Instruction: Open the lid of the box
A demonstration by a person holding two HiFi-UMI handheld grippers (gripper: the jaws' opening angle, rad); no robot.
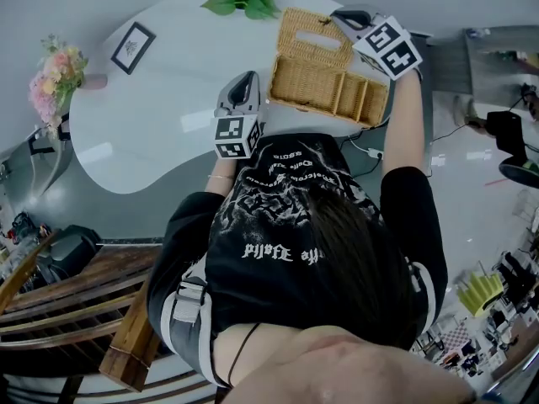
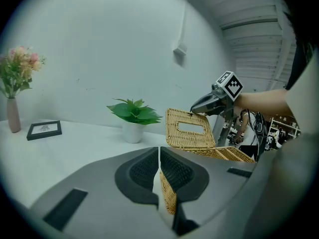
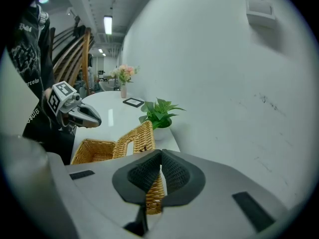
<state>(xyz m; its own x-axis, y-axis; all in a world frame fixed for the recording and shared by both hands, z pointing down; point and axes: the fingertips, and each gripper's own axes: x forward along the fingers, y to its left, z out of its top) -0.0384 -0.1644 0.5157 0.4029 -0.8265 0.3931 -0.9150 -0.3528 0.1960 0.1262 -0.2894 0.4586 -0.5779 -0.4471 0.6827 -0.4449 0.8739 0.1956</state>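
— Where's the box (image 1: 324, 106)?

— On the white table (image 1: 152, 124), toward its right side. The left claw (image 1: 249, 77) sits just beside the box's left end with its jaws together. Some wicker shows through the slit, but I can't tell whether it pinches anything.

— And the lid (image 1: 316, 36)?

— It's up, leaning back from the far edge and hinged there. The right claw (image 1: 338, 15) is clamped on its top right corner.

— Nearly done, then?

— I'd say so. To finish well, follow the hinge's arc rather than tugging straight back. Keep the pinch light so the weave doesn't crush. Let the left claw brace the box so it doesn't skate on that smooth top. Ease off only once the lid rests by itself.
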